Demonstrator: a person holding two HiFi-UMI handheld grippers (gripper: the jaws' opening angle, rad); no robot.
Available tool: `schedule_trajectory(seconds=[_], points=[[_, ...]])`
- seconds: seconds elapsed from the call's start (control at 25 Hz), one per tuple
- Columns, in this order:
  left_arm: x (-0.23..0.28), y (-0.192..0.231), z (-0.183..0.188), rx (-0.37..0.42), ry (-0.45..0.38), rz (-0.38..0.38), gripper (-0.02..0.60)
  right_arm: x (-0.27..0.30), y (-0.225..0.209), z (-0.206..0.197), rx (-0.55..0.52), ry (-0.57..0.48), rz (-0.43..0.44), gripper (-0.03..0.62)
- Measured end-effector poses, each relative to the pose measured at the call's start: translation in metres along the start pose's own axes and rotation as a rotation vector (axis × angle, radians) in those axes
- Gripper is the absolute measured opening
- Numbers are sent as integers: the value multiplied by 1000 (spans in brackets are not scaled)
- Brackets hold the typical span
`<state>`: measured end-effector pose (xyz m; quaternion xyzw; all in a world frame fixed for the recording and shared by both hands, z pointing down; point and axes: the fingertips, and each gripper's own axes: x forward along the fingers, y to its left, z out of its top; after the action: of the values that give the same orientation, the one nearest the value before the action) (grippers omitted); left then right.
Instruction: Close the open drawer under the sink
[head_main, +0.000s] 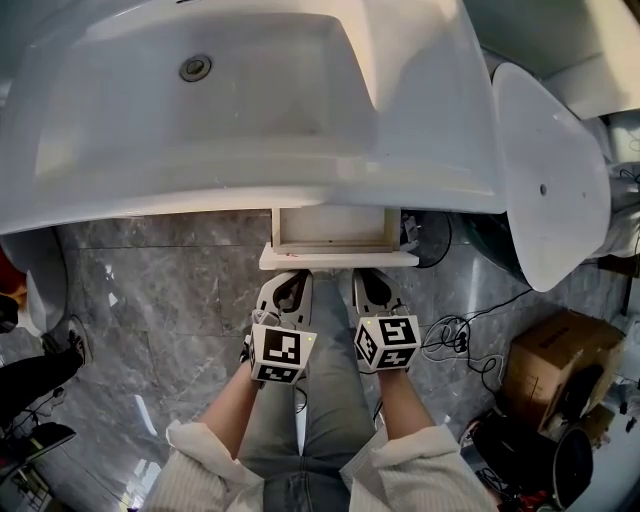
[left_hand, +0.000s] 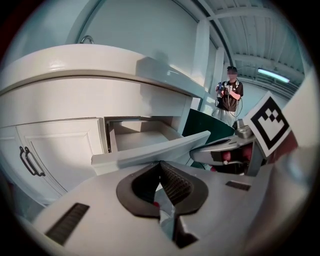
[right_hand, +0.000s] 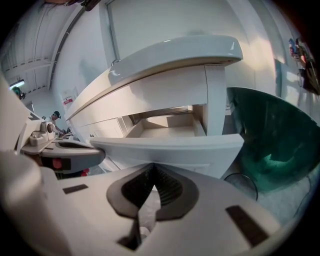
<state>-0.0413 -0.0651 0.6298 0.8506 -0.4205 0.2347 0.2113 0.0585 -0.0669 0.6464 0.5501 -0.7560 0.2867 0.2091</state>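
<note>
Left gripper (head_main: 288, 285) and right gripper (head_main: 372, 283) are clenching empty. Boxy white drawer (head_main: 338, 259) is jutting out under the glossy sink (head_main: 250, 180).

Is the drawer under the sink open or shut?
Open. The drawer juts out past the rim of the sink, and its inside shows in every view.

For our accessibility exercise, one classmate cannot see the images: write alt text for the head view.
An open drawer juts out beneath a white sink, its visible interior bare. The left gripper and right gripper, held side by side with jaws closed and empty, point at its front above a grey stone floor.
</note>
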Motion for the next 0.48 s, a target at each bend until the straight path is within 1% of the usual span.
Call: schedule_trajectory(seconds=[0.24, 0.48], points=[[1, 0, -2, 7, 14, -10, 15, 0, 0, 2, 18, -18, -33, 9], [2, -2, 2, 10, 24, -22, 15, -3, -1, 6, 3, -31, -44, 9]])
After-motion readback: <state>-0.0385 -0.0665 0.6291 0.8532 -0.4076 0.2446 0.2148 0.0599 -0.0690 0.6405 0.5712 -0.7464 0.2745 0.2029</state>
